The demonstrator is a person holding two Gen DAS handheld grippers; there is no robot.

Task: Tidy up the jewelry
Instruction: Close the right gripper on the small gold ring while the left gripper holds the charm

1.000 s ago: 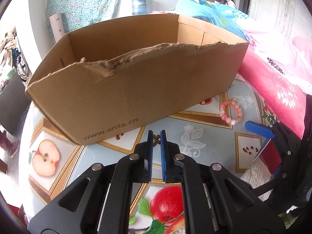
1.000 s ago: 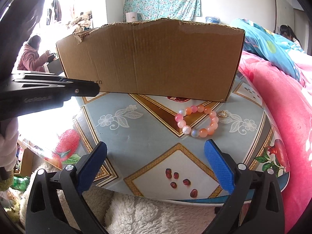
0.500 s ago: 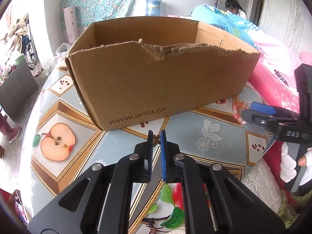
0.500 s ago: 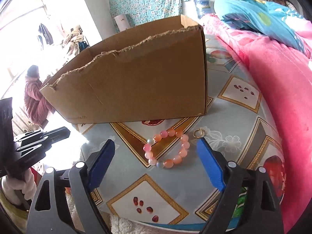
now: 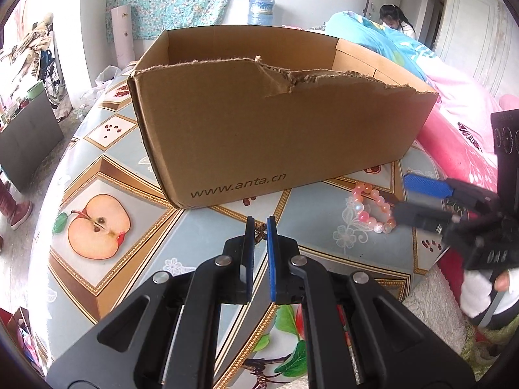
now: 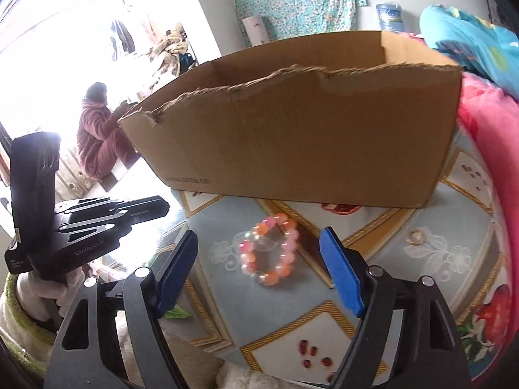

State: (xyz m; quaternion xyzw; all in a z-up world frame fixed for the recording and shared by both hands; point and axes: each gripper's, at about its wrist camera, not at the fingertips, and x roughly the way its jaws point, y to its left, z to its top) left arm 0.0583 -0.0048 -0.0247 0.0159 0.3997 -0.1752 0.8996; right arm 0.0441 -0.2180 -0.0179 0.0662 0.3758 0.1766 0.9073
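Note:
A pink and orange bead bracelet (image 5: 365, 217) (image 6: 272, 277) lies on the fruit-print table (image 5: 201, 240) in front of a torn-rimmed cardboard box (image 5: 275, 142) (image 6: 308, 149). A small gold ring (image 6: 410, 237) lies to the right of the bracelet. My right gripper (image 6: 258, 235) (image 5: 405, 199) hovers just short of the bracelet. Its jaws are closing, the bracelet shows in the gap beyond the tips, and the pads touch nothing. My left gripper (image 5: 260, 223) (image 6: 163, 206) is shut on nothing, over the table near the box's front corner.
A pink quilt (image 5: 454, 149) and a bed rise along the table's right side. A white fluffy rug (image 6: 233, 376) lies below the near edge. One person sits far left (image 6: 97, 136) and another at the back (image 5: 394, 24).
My right gripper has come closer to the bracelet and its jaws have narrowed. My left gripper has drawn back and swung, so the box's left corner now faces it.

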